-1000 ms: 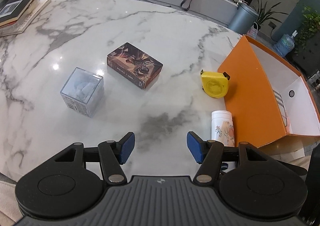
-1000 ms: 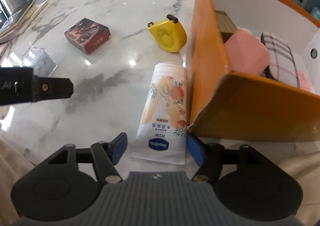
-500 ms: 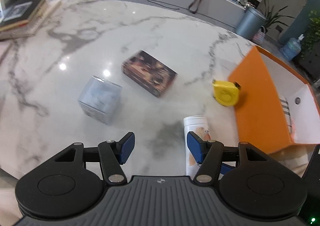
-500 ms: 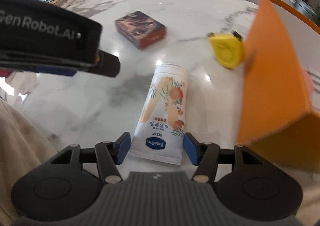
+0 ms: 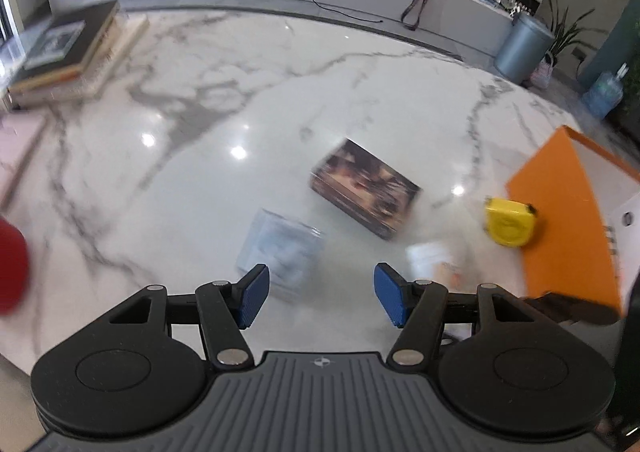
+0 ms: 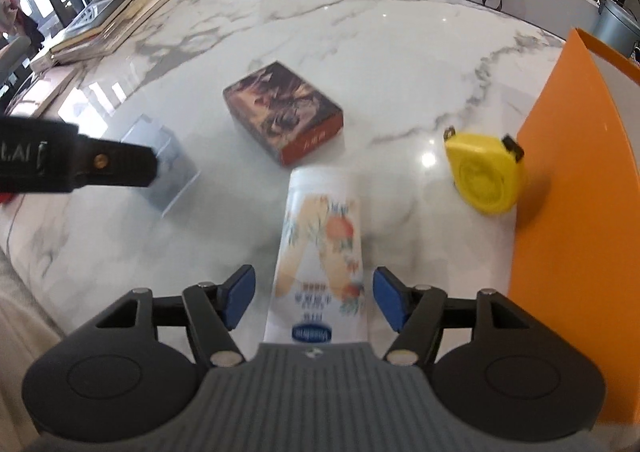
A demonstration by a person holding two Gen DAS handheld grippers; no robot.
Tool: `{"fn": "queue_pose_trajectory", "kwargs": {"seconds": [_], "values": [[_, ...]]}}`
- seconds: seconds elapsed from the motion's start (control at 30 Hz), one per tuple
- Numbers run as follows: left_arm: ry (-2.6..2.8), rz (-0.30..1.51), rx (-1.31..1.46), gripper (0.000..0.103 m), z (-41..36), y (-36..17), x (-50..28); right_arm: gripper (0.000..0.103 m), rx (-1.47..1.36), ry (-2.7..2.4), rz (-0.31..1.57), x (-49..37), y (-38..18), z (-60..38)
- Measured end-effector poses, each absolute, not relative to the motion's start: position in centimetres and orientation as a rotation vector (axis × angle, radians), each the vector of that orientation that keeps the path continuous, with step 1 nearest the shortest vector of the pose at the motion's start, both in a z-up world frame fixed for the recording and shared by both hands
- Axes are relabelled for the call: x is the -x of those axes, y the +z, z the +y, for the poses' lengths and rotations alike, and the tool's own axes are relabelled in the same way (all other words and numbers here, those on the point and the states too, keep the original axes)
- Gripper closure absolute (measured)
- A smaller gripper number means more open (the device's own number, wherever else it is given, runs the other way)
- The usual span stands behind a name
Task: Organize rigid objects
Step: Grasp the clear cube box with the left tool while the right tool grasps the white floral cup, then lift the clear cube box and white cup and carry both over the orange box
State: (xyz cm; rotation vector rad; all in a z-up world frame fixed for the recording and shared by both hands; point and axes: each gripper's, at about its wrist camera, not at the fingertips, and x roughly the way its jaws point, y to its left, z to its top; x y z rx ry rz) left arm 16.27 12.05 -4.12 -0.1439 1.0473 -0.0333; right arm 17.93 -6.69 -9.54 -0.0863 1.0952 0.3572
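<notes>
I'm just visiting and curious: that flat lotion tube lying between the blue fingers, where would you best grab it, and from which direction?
Probably across the flat lower body of the lotion tube, near the crimped end. It lies lengthwise on the marble table, cap end pointing away, so the open right hand-held gripper can come in from the near end, one finger along each long edge, and close on its narrow width.

White lotion tube point(image 6: 320, 252) flat on marble; dark card box point(image 6: 284, 111), yellow tape measure point(image 6: 484, 175), clear cube point(image 6: 168, 167) nearby.
</notes>
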Motion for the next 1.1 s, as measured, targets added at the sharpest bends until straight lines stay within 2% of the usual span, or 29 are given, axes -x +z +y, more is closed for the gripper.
{"fn": "queue_pose_trajectory", "kwargs": {"seconds": [0.13, 0.53, 0.63, 0.77, 0.83, 0.9, 1.1], "values": [[-0.072, 1.053, 0.036, 0.018, 12.7, -4.2, -17.2, 0.034, 0.092, 0.363, 1.089, -19.2, -9.6, -6.4], [-0.051, 1.175, -0.039, 0.018, 12.3, -7.6, -19.7, 0.035, 0.094, 0.378, 1.101, -20.3, -10.4, -6.1], [-0.055, 1.204, -0.06, 0.022, 11.9, -8.2, -20.0, 0.036, 0.109, 0.383, 1.095, -20.4, -10.4, -5.7], [-0.068, 1.246, -0.094, 0.029, 11.2, -8.9, -20.3, 0.05, 0.136, 0.389, 1.084, -20.3, -10.3, -5.4], [-0.064, 1.257, -0.099, 0.041, 11.1, -9.1, -20.5, 0.055, 0.152, 0.39, 1.079, -20.1, -10.3, -5.4], [-0.064, 1.257, -0.103, 0.049, 11.0, -9.1, -20.4, 0.055, 0.158, 0.403, 1.074, -20.0, -10.3, -5.5], [-0.112, 1.203, -0.037, 0.052, 11.1, -7.6, -19.8, 0.057, 0.135, 0.432, 1.065, -19.4, -9.5, -6.1]]}}
